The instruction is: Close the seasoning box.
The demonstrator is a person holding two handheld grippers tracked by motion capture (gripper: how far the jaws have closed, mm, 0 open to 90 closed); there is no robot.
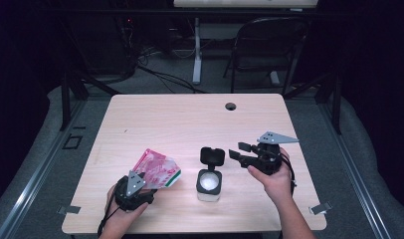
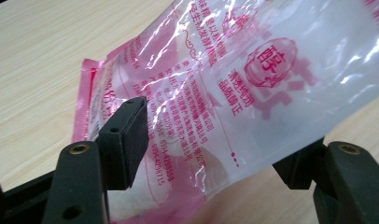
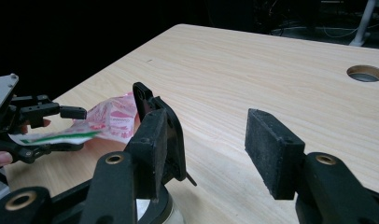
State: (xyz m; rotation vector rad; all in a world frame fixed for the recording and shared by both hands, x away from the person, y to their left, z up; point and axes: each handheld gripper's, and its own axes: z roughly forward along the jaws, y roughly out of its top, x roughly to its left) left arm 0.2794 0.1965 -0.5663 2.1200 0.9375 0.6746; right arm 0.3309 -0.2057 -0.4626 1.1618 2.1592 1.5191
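A pink-and-white plastic pouch (image 1: pixel 157 170) with a green edge lies slanted between the jaws of my left gripper (image 1: pixel 149 181). In the left gripper view the pouch (image 2: pixel 234 84) spans the gap of that gripper (image 2: pixel 215 149) and covers the right jaw. From the right gripper view a gap shows between the upper finger and the pouch (image 3: pixel 110 119), so the left gripper (image 3: pixel 68 130) stands open. A white jar (image 1: pixel 209 184) stands at the table's middle front with its black flip lid (image 1: pixel 212 157) raised. My right gripper (image 1: pixel 237 151) is open just right of the lid (image 3: pixel 157 130), nothing between its jaws (image 3: pixel 211 144).
The light wooden table (image 1: pixel 190 119) has a cable hole (image 1: pixel 231 106) near its far edge. Beyond the table stand a black chair (image 1: pixel 269 50) and a white desk leg (image 1: pixel 196 50), with cables on the floor.
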